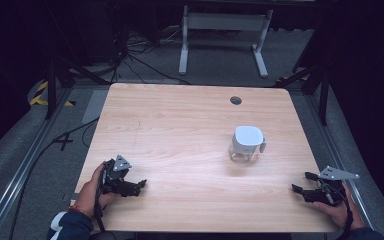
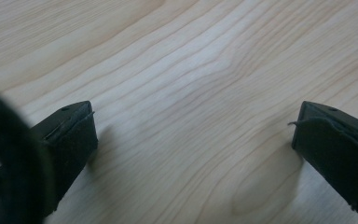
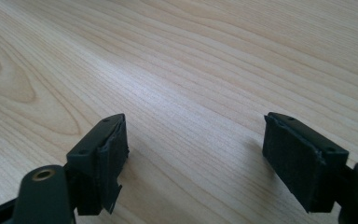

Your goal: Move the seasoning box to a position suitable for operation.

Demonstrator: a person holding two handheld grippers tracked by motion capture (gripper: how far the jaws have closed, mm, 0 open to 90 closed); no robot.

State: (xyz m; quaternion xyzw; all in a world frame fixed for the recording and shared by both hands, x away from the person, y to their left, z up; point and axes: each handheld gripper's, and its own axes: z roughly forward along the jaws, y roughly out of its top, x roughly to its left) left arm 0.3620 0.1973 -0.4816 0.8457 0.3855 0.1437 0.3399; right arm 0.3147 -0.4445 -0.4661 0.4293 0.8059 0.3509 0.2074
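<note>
Both grippers are resting at the near corners of the tabletop point(image 1: 180, 130), left gripper point(image 1: 139, 186) and right gripper point(image 1: 300, 184) with fingers wide and empty (apparently a ready pose), while the white-lidded jar point(image 1: 246, 143) is standing apart, right of centre

Bench point(image 1: 180, 130) is wide open between both tools; just the white container point(image 1: 247, 143) sits right of centre.

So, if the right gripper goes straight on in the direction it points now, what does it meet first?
Probably nothing but bare wood. The right gripper, jaws open, points leftward across the light wooden table. The white-lidded clear container sits farther up the table, seemingly off that line, though depth is hard to judge.
</note>
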